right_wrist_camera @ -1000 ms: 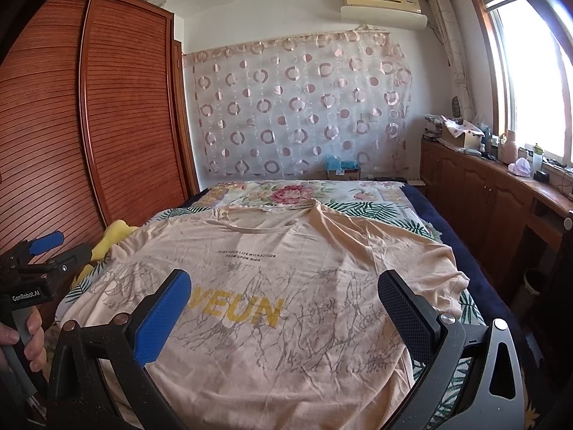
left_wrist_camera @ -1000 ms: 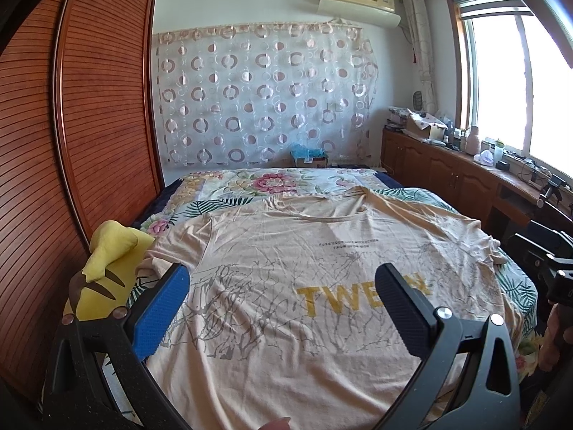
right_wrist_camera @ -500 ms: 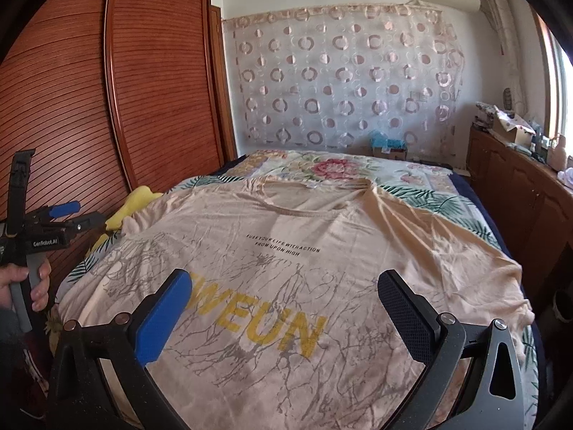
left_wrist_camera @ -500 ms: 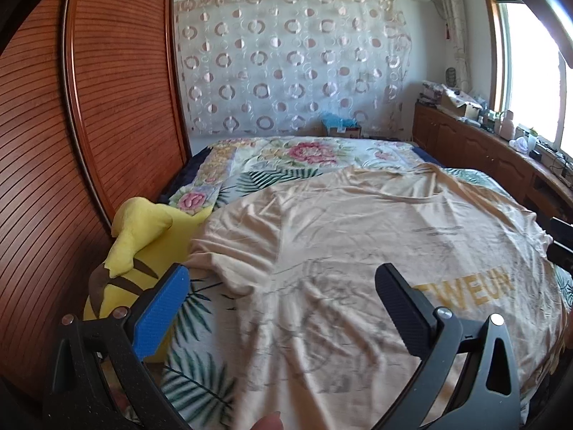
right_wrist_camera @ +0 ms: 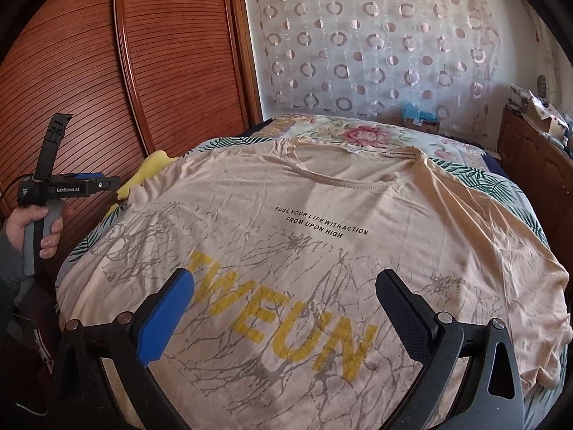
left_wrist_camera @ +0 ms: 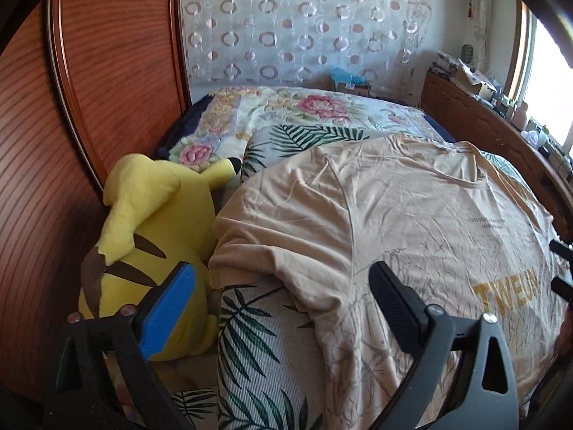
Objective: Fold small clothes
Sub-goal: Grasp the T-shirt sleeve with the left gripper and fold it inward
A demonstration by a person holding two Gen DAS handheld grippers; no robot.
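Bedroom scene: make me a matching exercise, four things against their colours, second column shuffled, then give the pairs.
Things:
1. T-shirt
2. Plush toy
3. Wardrobe door
4. Big lettering on the T-shirt

Colours:
A. Reddish brown
B. Yellow with brown stripes
C. Beige
D. Mustard yellow

Pairs: 1-C, 2-B, 3-A, 4-D

Left gripper [left_wrist_camera: 281,295] and right gripper [right_wrist_camera: 284,297]: black frames w/ silver screws, one blue pad, one black textured pad; "GenRobot.AI" marking; bare hand [right_wrist_camera: 34,224], grey sleeve.
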